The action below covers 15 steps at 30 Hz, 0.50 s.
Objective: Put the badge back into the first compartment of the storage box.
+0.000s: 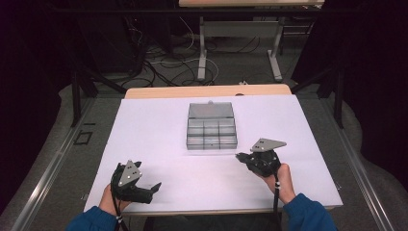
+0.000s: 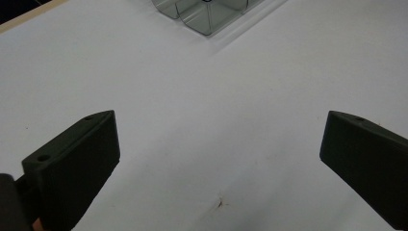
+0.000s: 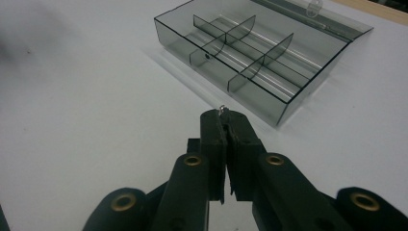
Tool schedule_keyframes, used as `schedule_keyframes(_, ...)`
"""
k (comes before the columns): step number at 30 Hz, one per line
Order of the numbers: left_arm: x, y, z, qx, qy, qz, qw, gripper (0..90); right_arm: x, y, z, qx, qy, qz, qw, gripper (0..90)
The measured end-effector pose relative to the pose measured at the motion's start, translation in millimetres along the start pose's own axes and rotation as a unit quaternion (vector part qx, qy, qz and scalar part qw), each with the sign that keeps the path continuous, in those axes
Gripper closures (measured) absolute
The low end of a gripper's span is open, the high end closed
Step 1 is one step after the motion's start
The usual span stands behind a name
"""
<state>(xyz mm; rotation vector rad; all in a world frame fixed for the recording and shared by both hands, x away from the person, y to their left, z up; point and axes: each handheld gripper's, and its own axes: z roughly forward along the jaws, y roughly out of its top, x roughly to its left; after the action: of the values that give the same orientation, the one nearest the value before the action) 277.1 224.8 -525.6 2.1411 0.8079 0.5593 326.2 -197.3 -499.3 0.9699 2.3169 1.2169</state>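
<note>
A clear grey compartment box (image 1: pixel 211 132) lies in the middle of the white sheet, its lid (image 1: pixel 210 109) folded open at the far side. My right gripper (image 1: pixel 239 156) rests just off the box's near right corner, pointing left. In the right gripper view its jaws (image 3: pixel 225 118) are pressed together with a tiny shiny metal piece (image 3: pixel 223 109) pinched at the tips, and the box (image 3: pixel 250 53) lies just ahead. My left gripper (image 1: pixel 153 188) sits near the front left edge. Its jaws (image 2: pixel 219 149) stand wide open over bare sheet, and a corner of the box (image 2: pixel 207 14) shows far ahead.
The white sheet (image 1: pixel 159 130) covers a wooden table whose far edge (image 1: pixel 207 90) shows. Beyond it are floor cables and another table's legs (image 1: pixel 202 53). A small dark mark (image 2: pixel 220 202) stains the sheet between the left jaws.
</note>
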Motion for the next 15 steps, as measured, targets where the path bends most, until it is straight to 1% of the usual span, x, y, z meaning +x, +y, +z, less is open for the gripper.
schedule_keyframes(1, 0.2, 0.2, 0.1, 0.002, 0.001, 0.004, 1.0000, 0.2, 0.7, 1.0, 0.8, -0.002, 0.002, -0.001, 1.0000, 87.0)
schedule_keyframes(2, -0.9, -0.2, 0.8, 0.002, -0.003, -0.002, 1.0000, 0.2, 0.7, 1.0, 0.8, -0.002, 0.002, -0.001, 1.0000, 87.0)
schedule_keyframes(3, -0.7, -0.3, 0.9, 0.002, -0.002, -0.002, 1.0000, 0.1, 2.1, 2.7, 2.8, -0.008, -0.001, -0.002, 1.0000, 87.0)
schedule_keyframes(4, -0.6, -0.4, 0.9, 0.001, -0.002, -0.003, 1.0000, 0.2, 2.1, 3.6, 4.5, -0.012, 0.002, -0.006, 0.9999, 87.0)
schedule_keyframes(9, -0.4, -0.6, 0.4, 0.003, -0.004, -0.002, 1.0000, 0.2, 4.8, 7.3, 9.0, -0.013, 0.000, -0.004, 0.9999, 87.0)
schedule_keyframes(11, -0.5, -0.6, 0.6, 0.003, -0.004, -0.002, 1.0000, 0.2, 5.2, 10.4, 12.7, -0.015, 0.003, -0.009, 0.9998, 87.0)
schedule_keyframes(14, -0.4, -0.5, 0.6, 0.002, -0.005, -0.003, 1.0000, 0.2, 6.6, 12.0, 14.8, -0.016, 0.002, -0.009, 0.9998, 87.0)
schedule_keyframes(15, -0.6, -0.5, 0.9, 0.001, -0.004, -0.003, 1.0000, 0.2, 7.2, 13.1, 15.5, -0.012, 0.005, -0.010, 0.9999, 87.0)
